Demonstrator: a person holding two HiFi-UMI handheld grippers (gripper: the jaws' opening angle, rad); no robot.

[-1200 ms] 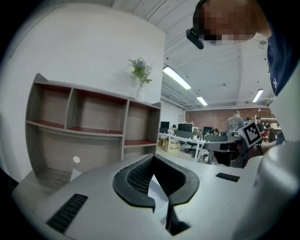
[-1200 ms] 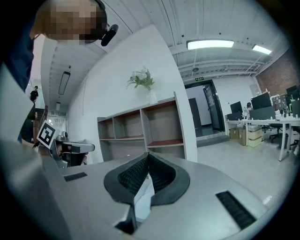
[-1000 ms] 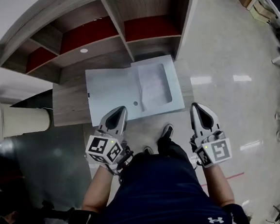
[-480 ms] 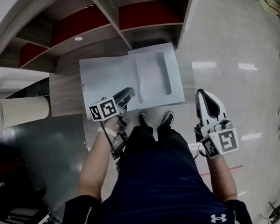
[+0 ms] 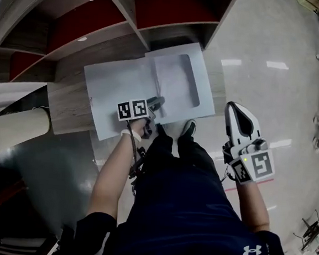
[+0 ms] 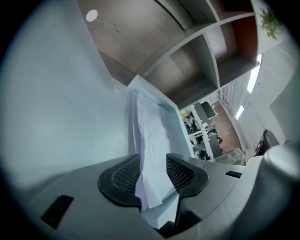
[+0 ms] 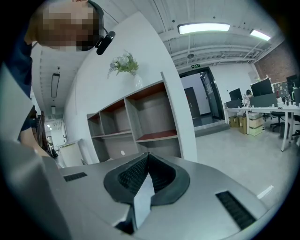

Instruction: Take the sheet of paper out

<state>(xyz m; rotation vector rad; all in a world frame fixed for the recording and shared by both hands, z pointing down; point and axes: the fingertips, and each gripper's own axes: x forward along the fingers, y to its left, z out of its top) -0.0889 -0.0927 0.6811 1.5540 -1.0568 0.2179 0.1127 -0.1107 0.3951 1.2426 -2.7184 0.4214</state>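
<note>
A low wooden top [image 5: 67,106] juts out from the foot of a shelf unit [image 5: 116,23] whose open compartments have red backs. A pale blue folder [image 5: 116,81] lies open on the wood, its near right corner hanging past the edge over the floor. The sheet of paper [image 5: 173,81], white and a little creased, lies in the shallow recess in the folder's right half.

The left gripper [image 5: 157,102] reaches down to the near edge of the folder at its middle fold. Its jaws have just been opening and now stand wide. The near edge of the sheet runs up between them, against the left pad [image 6: 123,173] and clear of the right one, so nothing is clamped.

The right gripper [image 5: 235,107] hangs well to the right of the folder, over the bare floor. Its jaws meet at the tips, and I cannot tell what the thin pale strip in the slit behind them is.

The floor [image 5: 264,67] is glossy grey and mirrors the ceiling lights. A cream cylinder [image 5: 20,128] lies to the left of the wooden top. In the right gripper view, a small plant [image 7: 124,63] stands on the shelf unit, and desks with monitors [image 7: 262,101] line the far right.
</note>
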